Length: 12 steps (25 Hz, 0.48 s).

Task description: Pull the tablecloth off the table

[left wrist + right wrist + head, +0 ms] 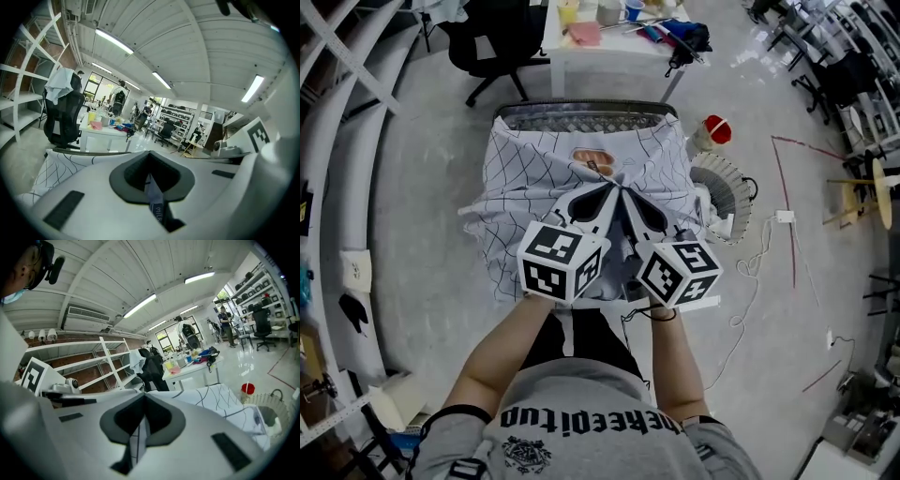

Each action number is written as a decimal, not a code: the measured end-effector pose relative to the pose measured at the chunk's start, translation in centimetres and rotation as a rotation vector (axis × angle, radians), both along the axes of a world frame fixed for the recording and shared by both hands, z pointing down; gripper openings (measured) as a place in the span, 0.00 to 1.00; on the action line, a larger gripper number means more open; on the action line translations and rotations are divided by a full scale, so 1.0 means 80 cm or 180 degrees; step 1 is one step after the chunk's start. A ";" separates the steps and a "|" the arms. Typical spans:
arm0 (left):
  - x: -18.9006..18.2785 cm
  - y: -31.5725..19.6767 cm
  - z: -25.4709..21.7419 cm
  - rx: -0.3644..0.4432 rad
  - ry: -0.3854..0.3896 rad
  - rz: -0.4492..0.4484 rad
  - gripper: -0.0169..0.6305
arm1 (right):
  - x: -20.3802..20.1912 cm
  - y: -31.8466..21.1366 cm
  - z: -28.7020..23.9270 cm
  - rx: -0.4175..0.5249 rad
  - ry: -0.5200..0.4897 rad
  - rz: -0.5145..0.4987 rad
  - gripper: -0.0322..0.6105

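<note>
The tablecloth (534,178), white with thin black lines, lies bunched over the small table, whose dark far edge (581,117) shows beyond it. My two grippers are held side by side over its middle, each pulling a peak of cloth upward. The left gripper (605,193) is shut on a fold of the cloth; in the left gripper view a strip with a printed tag (153,192) is pinched at the jaws' tips (150,155). The right gripper (628,197) is shut on a fold of lined cloth (139,439) at its tips (143,397). Slack cloth (229,404) hangs below.
A white desk (609,47) with clutter and a black office chair (492,37) stand beyond the table. To the right on the floor are a red-topped cup (715,129), a white ribbed basket (727,192) and loose cables (769,244). White shelving (347,112) runs along the left.
</note>
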<state>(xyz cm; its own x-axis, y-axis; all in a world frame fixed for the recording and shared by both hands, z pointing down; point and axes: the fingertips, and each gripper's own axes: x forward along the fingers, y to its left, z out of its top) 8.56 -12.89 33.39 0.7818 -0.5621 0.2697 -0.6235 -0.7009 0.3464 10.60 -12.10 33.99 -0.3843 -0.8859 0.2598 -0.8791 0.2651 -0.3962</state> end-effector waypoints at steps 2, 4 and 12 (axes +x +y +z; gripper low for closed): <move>0.001 0.001 -0.013 0.0052 0.0033 0.0032 0.05 | 0.001 0.001 -0.013 0.0059 -0.0002 0.0017 0.06; 0.002 0.001 -0.024 0.0114 0.0043 0.0067 0.05 | 0.002 0.001 -0.023 0.0114 0.0008 0.0037 0.06; -0.006 -0.010 -0.067 0.0316 0.0144 0.0079 0.05 | 0.022 -0.002 -0.071 0.0368 0.0099 0.0151 0.06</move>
<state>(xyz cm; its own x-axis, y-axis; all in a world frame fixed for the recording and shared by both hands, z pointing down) 8.09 -13.67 28.03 0.8060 -0.5646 0.1778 -0.5908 -0.7482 0.3019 12.33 -12.24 28.31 -0.3346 -0.9276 0.1662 -0.9031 0.2652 -0.3378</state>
